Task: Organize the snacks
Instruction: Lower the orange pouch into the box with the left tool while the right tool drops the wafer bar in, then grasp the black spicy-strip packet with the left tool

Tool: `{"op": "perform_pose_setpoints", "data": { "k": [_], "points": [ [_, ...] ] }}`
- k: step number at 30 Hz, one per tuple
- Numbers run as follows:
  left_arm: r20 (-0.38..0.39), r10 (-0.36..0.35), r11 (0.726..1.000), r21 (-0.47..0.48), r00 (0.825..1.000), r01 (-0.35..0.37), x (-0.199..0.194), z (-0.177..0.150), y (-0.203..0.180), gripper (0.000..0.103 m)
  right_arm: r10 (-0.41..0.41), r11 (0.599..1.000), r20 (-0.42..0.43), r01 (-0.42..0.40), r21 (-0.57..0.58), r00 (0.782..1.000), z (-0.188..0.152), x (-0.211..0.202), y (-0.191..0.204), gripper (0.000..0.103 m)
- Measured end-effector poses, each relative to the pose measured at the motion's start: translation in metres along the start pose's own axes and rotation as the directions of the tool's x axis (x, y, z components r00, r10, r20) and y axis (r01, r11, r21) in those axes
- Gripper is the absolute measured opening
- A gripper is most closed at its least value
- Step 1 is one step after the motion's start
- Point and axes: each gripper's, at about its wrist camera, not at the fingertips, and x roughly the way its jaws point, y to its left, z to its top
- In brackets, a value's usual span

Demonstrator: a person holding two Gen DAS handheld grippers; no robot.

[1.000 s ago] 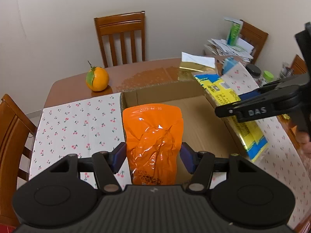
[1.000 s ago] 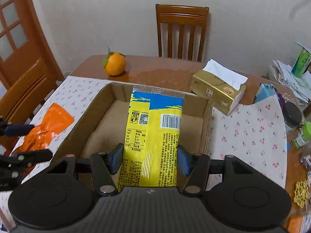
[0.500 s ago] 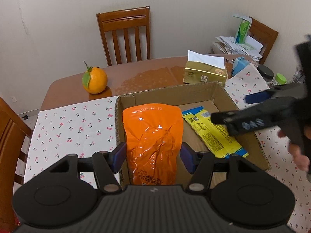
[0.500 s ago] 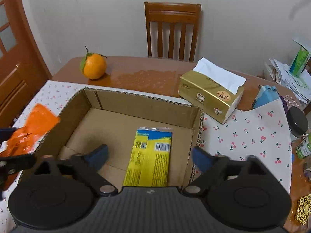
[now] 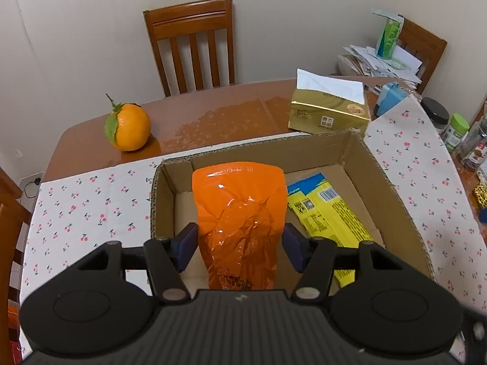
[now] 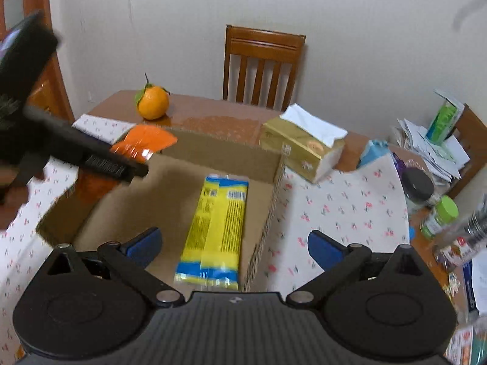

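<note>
While the left gripper point(image 5: 239, 245) pinches an orange pouch point(image 5: 240, 222) between its blue pads, the pouch stands upright over the near-left part of a cardboard box point(image 5: 392, 200), its lower end hidden behind the gripper body. Whether the pouch touches the box floor cannot be told. Just right of it, a yellow packet point(image 5: 328, 213) with blue ends lies flat on the box floor, running from near to far.

Seen from the right wrist, the right gripper point(image 6: 232, 245) has its fingers spread wide and grips nothing — the packet point(image 6: 217, 228) lies loose below and between them, close to the right wall of the box point(image 6: 271, 210). At the left of that view the left gripper point(image 6: 100, 159) reaches in over the box's left wall with the pouch point(image 6: 143, 144) in its hold.

Under the box lies a white cloth point(image 5: 91, 206) printed with cherries, spread on a brown table point(image 5: 219, 121). Beyond the far wall, a gold tissue pack point(image 5: 328, 112) sits at the right, near the box corner, and an orange point(image 5: 129, 127) with a green leaf sits well to the left. Jars and bottles point(image 6: 438, 213) crowd the right edge — farther back, a wooden chair point(image 5: 191, 45) stands against the wall.
</note>
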Motion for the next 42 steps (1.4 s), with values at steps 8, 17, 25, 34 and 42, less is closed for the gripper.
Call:
{"op": "perform_pose_setpoints", "data": {
  "k": [8, 17, 25, 34, 42],
  "points": [
    [0.059, 0.059, 0.998, 0.009, 0.996, -0.060, -0.012, -0.001, 0.000, 0.081, -0.012, 0.999, -0.002, 0.012, 0.037, 1.000, -0.024, -0.018, 0.000, 0.103],
    [0.149, 0.073, 0.997, 0.001, 0.986, -0.074, -0.077, -0.033, 0.001, 0.083, -0.040, 0.998, 0.029, 0.038, 0.053, 0.999, -0.038, -0.037, 0.012, 0.103],
    [0.199, 0.076, 0.997, 0.014, 0.977, -0.080, -0.123, -0.093, 0.001, 0.083, -0.066, 0.994, 0.013, 0.064, 0.092, 0.998, -0.066, -0.052, 0.029, 0.103],
    [0.177, 0.036, 0.997, 0.055, 0.983, -0.046, -0.146, -0.172, 0.006, 0.085, -0.142, 0.976, -0.062, 0.150, 0.156, 0.988, -0.106, -0.066, 0.057, 0.103],
    [0.099, -0.070, 0.990, 0.133, 0.993, 0.057, -0.147, -0.233, 0.008, 0.085, -0.188, 0.958, -0.082, 0.201, 0.204, 0.979, -0.125, -0.090, 0.085, 0.103]
  ]
}}
